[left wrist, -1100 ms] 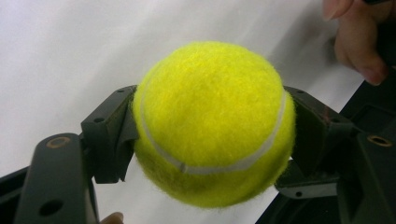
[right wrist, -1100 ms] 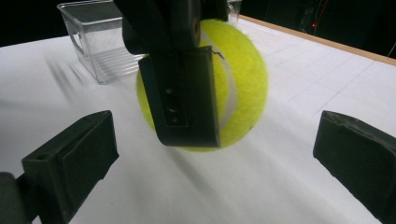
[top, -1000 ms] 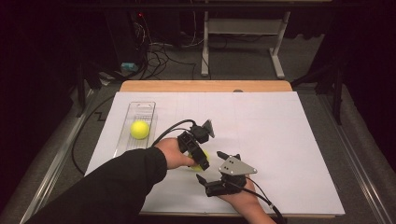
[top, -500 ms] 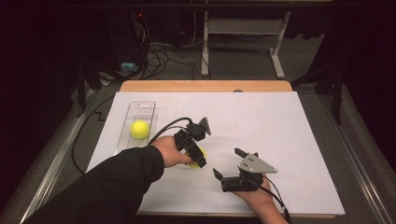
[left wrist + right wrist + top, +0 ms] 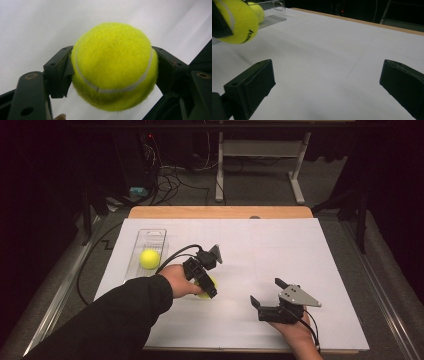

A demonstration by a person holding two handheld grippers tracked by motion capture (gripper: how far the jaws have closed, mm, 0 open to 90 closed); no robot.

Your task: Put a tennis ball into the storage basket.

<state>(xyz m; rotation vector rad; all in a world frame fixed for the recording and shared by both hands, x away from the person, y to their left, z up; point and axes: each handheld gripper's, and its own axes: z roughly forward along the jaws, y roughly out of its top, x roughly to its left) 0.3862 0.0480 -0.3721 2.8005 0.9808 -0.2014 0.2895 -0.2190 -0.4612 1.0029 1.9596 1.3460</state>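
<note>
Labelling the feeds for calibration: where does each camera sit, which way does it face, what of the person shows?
High view: fixed above the person's side, looking forward and down on the table; a sleeve, both hands, left gripper and right gripper show.
Left gripper view: rides the left gripper, looking along its jaws, shut on a ball.
Right gripper view: rides the right gripper, looking across the table towards the tray; its jaws stand wide apart.
Shared: all three views show the held ball; the high and right gripper views share the tray.

You can see dark print on the ball (image 5: 235, 22) in the right gripper view, but it is too blurred to read.
</note>
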